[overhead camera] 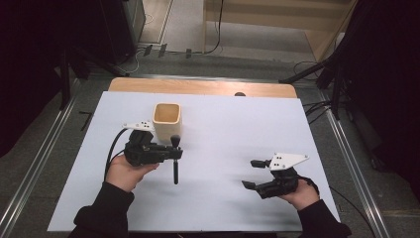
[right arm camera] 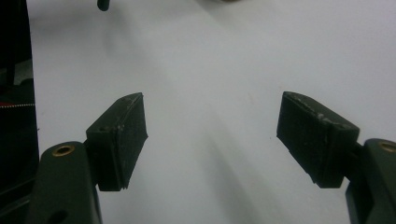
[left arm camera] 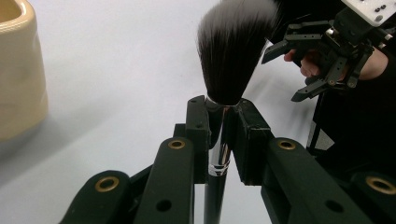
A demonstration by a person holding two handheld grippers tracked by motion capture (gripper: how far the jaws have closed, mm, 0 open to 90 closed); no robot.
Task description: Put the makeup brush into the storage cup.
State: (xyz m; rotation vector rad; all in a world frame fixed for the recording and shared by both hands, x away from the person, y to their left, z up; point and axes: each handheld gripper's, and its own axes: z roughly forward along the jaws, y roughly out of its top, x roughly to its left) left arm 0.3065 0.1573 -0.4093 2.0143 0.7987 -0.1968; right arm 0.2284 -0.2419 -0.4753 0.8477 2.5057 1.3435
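A makeup brush (overhead camera: 175,158) with a black handle, silver ferrule and dark bristles (left arm camera: 232,51) is held upright above the white table sheet. My left gripper (overhead camera: 177,154) is shut on it, its pads clamping the ferrule (left arm camera: 219,140) just below the bristles. A cream square cup (overhead camera: 167,119) stands just behind the brush, and its side shows at the left gripper view's edge (left arm camera: 18,70). My right gripper (overhead camera: 253,173) hovers over the right part of the sheet, open, with bare sheet between its pads (right arm camera: 122,140). It also appears open in the left gripper view (left arm camera: 299,70).
The white sheet (overhead camera: 233,129) covers most of a wooden table whose far edge (overhead camera: 198,87) is bare. Cables and dark stands lie on the floor beyond and to the sides.
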